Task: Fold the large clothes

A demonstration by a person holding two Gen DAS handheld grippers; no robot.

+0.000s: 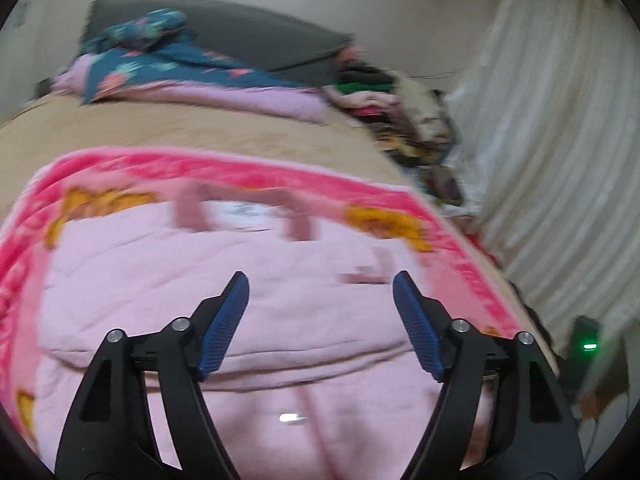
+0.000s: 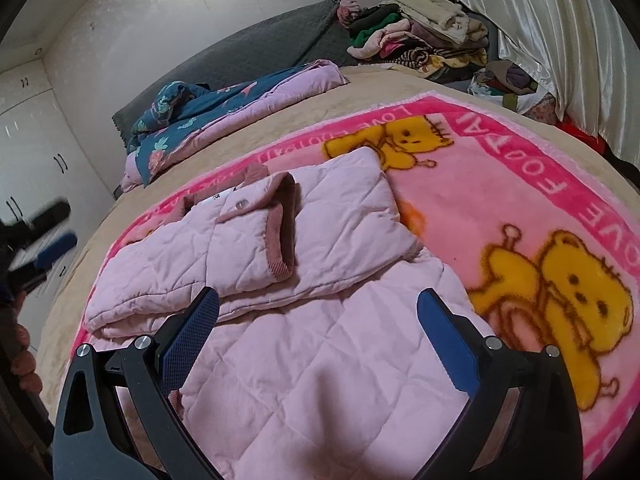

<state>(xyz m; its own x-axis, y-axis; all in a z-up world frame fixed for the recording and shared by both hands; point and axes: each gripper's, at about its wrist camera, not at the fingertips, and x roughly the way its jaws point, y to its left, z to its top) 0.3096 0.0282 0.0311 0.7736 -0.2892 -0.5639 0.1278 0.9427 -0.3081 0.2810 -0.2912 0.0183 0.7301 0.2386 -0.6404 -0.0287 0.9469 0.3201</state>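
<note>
Both tools, the left tool (image 1: pixel 321 280) and the right tool (image 2: pixel 318 298), stand apart and empty just above the pale pink quilted jacket (image 2: pixel 304 360), which lies partly folded on the pink bear-print blanket (image 2: pixel 560 184) on the bed, its long axis running away toward the collar, the right tool nearer to its unfolded lower part.

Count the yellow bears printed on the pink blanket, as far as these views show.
3 in the right wrist view: one bear just beyond the folded pink jacket, two hugging bears right of it. The jacket covers much of the blanket, so more may be hidden.
</note>
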